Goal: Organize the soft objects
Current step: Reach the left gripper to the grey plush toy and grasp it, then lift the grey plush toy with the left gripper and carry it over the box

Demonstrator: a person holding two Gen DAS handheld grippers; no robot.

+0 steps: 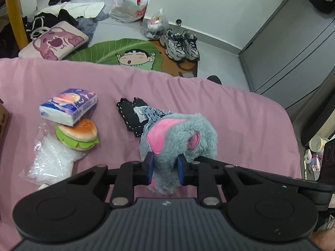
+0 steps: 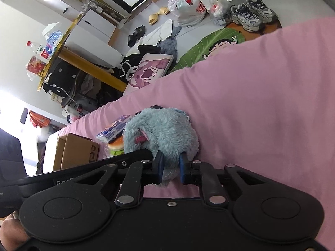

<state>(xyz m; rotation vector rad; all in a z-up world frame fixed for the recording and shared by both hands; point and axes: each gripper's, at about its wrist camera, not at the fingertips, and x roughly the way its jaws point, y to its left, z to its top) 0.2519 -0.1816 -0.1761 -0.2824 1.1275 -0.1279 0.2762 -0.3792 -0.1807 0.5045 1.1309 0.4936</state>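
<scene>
Left wrist: both tongs [image 1: 165, 168] [image 2: 171, 168] pinch plush toy [image 1: 178, 138]; burger [image 1: 77, 135], tissues [image 1: 69, 105] beside.

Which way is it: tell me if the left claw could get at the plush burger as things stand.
Probably not yet. The left claw is shut on the grey plush toy, so it is occupied. The plush burger lies in the open on the pink bedcover, though the tissue pack rests on its top.

Grey tiled floor [image 1: 222, 67] with a leaf-shaped cartoon rug [image 1: 117, 49], white wall [image 1: 209, 2], grey cabinet [image 1: 293, 48].
</scene>
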